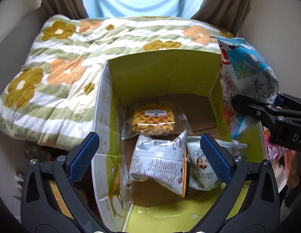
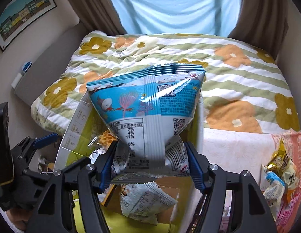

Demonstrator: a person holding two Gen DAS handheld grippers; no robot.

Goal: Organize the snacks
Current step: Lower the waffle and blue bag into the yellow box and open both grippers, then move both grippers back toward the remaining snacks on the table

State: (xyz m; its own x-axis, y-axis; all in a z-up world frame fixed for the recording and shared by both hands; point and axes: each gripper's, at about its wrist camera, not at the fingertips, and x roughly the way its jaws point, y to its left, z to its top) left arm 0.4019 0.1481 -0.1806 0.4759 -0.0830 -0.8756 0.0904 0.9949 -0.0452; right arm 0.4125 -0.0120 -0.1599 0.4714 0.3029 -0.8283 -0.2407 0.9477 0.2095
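Note:
A yellow-green cardboard box (image 1: pixel 164 73) stands open beside the bed. Inside lie a wrapped waffle (image 1: pixel 152 121) and two silver snack bags (image 1: pixel 158 163). My left gripper (image 1: pixel 150 155) is open and empty, hovering over the box's near side. My right gripper (image 2: pixel 150 165) is shut on the lower end of a blue-and-white snack bag (image 2: pixel 148 104), holding it above the box's right side; the bag (image 1: pixel 247 66) and the right gripper (image 1: pixel 267 110) also show in the left wrist view. The box (image 2: pixel 76 128) lies under the bag.
A flowered quilt (image 1: pixel 59 73) covers the bed behind the box. More wrapped snacks (image 2: pixel 278 170) lie on a pink cloth (image 2: pixel 237 151) to the right. Curtains (image 2: pixel 263 9) and a window are at the back.

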